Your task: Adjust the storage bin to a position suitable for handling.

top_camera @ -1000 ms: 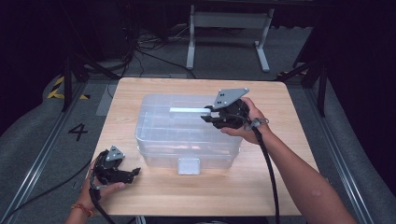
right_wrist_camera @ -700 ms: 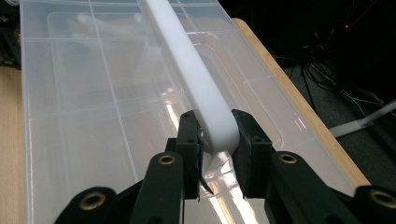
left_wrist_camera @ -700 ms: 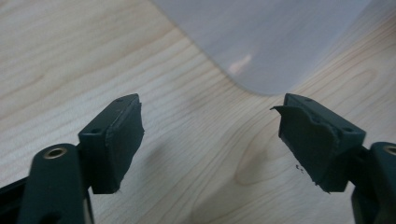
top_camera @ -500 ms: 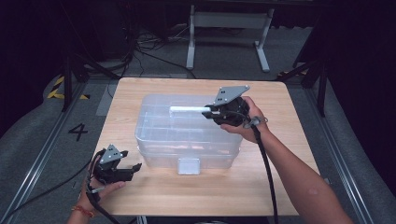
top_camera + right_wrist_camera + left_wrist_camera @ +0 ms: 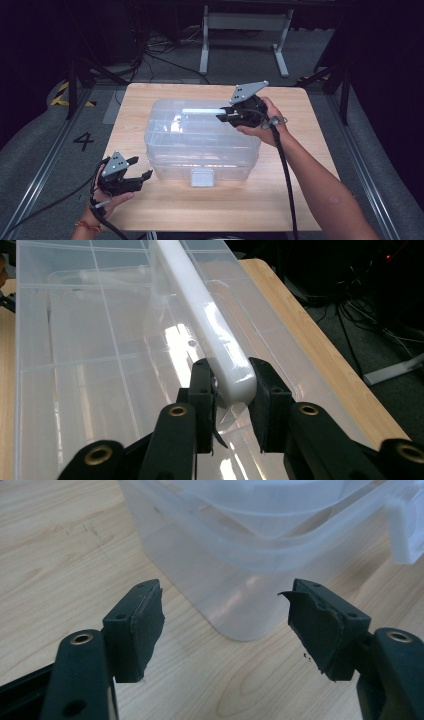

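High view: a clear plastic storage box point(image 5: 200, 142) sits mid-frame on the wooden table point(image 5: 300, 200), with its white front latch point(image 5: 201, 177) facing the bottom edge of the frame. The right gripper point(image 5: 226, 115) is right of centre, over the box top, pinched on the white carry handle point(image 5: 202, 111), which runs left from the jaws along the upper part of the lid. The left gripper point(image 5: 141, 168) is lower left, off the box's near-left corner, jaws spread, holding nothing, near the box but apart from it. Left gripper view: both black jaws rise from the bottom corners, wide apart, pads point(image 5: 145, 627) bare; the box's rounded corner point(image 5: 240, 595) fills the upper centre between them, not touched; the latch point(image 5: 404, 530) shows at the right edge. Right gripper view: the jaws are pressed against both sides of the handle's end point(image 5: 232, 377), lower centre; the handle point(image 5: 195, 305) stretches to the top of the frame, and the divided lid point(image 5: 75, 365) spreads out left beneath it. Progress, my read: the grasp on the handle is done; the box appears to rest flat on the table, so any lift or carry is not yet begun. The latch looks closed, though I can't be sure. The left gripper has no job yet; steadying the corner or working the latch is left.
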